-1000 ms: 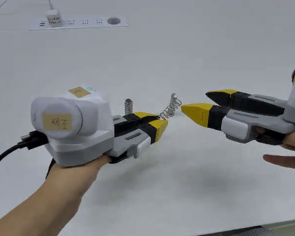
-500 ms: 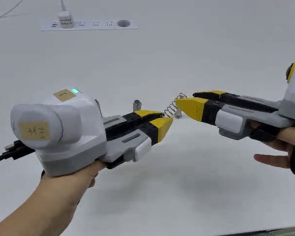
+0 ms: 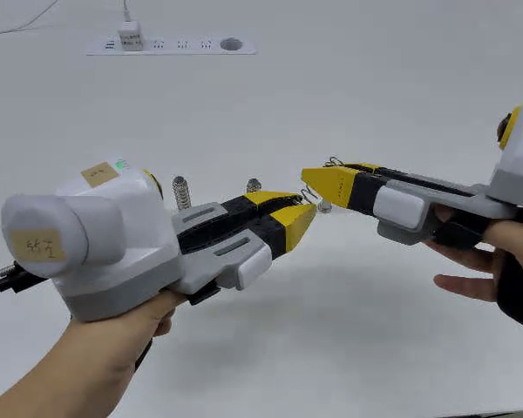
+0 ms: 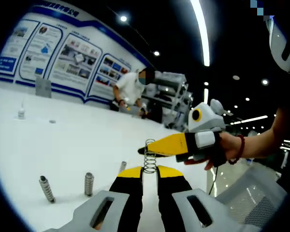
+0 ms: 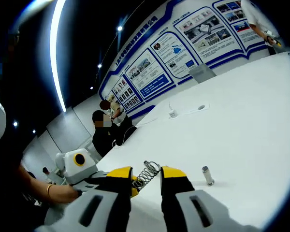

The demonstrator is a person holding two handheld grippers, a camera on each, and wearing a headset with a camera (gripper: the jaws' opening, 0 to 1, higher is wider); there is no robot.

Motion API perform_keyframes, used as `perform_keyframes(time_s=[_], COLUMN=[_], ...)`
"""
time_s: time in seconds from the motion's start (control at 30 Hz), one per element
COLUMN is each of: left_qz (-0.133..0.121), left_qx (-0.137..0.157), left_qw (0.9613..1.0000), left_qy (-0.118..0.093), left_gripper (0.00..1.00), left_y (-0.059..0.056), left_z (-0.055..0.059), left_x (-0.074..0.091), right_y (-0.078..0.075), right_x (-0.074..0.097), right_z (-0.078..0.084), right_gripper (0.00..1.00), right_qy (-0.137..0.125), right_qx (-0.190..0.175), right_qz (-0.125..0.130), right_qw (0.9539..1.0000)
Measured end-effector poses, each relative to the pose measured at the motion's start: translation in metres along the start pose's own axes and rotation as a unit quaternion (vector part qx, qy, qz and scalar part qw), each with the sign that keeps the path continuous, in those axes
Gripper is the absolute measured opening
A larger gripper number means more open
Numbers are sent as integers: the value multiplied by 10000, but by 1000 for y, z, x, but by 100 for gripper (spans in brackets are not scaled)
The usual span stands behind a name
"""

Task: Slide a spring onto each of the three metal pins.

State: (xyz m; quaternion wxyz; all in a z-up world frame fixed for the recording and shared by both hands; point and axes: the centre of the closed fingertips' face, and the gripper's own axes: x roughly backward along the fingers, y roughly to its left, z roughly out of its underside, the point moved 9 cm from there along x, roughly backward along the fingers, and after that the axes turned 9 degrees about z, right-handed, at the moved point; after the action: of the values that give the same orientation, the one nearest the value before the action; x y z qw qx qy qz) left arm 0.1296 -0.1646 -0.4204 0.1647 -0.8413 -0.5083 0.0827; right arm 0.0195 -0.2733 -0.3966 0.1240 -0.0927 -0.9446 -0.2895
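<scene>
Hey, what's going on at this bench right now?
A person works two handheld grippers at a white bench. The left gripper pinches a spring at one end, and the right gripper has its jaws around the other end; whether it grips is unclear. One metal pin and its neighbour already wear springs; the third pin stands bare.

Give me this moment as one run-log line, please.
left gripper: holds spring | right gripper: around spring | sprung pins: two | bare pin: one

Spring point(image 4: 150, 158) bright metal wire; pin point(image 5: 207, 175) smooth metal; counter point(image 3: 357, 96) matt, smooth; left gripper point(image 4: 150, 170), right gripper point(image 5: 146, 173) matt plastic.
</scene>
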Motion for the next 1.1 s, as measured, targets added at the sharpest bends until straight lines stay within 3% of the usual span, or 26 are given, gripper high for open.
perform_keyframes(time_s=[0.4, 0.6, 0.93, 1.1], left_qz=[94, 89, -71, -234], left_qx=[-51, -94, -278, -450], left_qw=[9997, 9998, 9996, 9986], left_qy=[-197, -170, 24, 161], left_gripper=[10, 10, 11, 12], left_y=[-4, -5, -5, -4], left_z=[-9, -11, -14, -14], left_x=[4, 7, 10, 11], right_y=[6, 12, 19, 18], right_x=[1, 1, -3, -4], right_z=[-4, -4, -4, -4], right_gripper=[14, 12, 11, 11], right_qy=[-154, -150, -140, -159], right_qx=[-400, -430, -184, 73], right_qz=[-439, -612, -616, -452], right_qw=[9981, 9971, 9978, 9988])
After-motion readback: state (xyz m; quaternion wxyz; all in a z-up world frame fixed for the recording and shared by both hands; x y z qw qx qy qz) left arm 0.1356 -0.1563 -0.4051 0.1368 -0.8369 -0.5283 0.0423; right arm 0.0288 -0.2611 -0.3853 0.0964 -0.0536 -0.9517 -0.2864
